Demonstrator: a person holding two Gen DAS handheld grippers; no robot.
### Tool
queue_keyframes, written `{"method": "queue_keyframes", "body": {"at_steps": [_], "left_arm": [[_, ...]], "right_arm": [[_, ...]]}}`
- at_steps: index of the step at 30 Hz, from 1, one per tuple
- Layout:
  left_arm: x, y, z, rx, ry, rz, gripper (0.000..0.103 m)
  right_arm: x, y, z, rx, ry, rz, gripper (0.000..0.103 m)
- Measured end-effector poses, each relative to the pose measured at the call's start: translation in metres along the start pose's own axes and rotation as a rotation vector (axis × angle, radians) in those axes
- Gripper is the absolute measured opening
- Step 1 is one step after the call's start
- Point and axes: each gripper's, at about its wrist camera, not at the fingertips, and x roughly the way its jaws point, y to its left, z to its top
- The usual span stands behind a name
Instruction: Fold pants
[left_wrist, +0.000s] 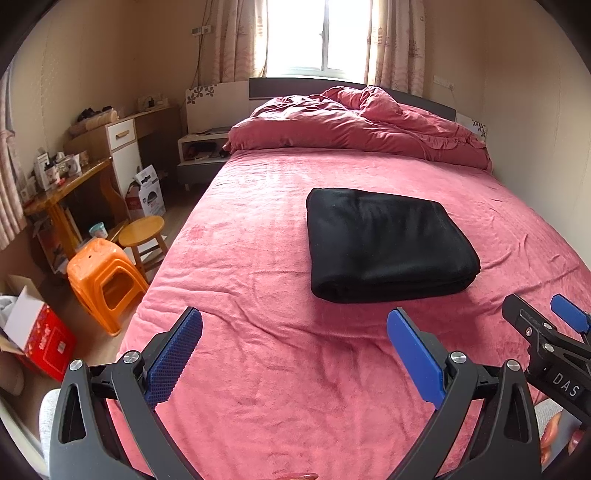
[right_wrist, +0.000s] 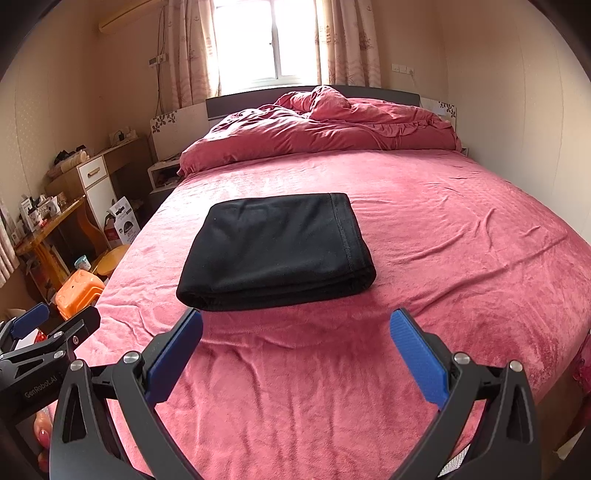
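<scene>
Black pants (left_wrist: 388, 243) (right_wrist: 277, 251) lie folded into a thick rectangle on the pink bed (left_wrist: 258, 332) (right_wrist: 443, 258). My left gripper (left_wrist: 295, 325) hovers above the sheet short of the bundle and slightly left of it, open and holding nothing. My right gripper (right_wrist: 295, 325) hangs just in front of the bundle's near edge, also open with nothing between its blue pads (right_wrist: 417, 358). In the left wrist view the right gripper (left_wrist: 546, 325) shows at the right edge. The left gripper (right_wrist: 55, 325) appears at the left edge of the right wrist view.
A crumpled pink duvet (left_wrist: 362, 125) is heaped at the head of the bed under the window. Left of the bed stand an orange plastic stool (left_wrist: 103, 280), a round wooden stool (left_wrist: 142, 232), a cluttered wooden desk (left_wrist: 66, 184) and cardboard boxes (left_wrist: 40, 339). A wall runs along the bed's right side.
</scene>
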Motion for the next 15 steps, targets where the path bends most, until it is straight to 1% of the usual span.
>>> {"method": "queue_keyframes", "body": {"at_steps": [15], "left_arm": [[-0.0002, -0.0004, -0.0016, -0.008, 0.003, -0.003, 0.099]], "right_arm": [[-0.0005, 0.0015, -0.0013, 0.000, 0.007, 0.002, 0.101]]}}
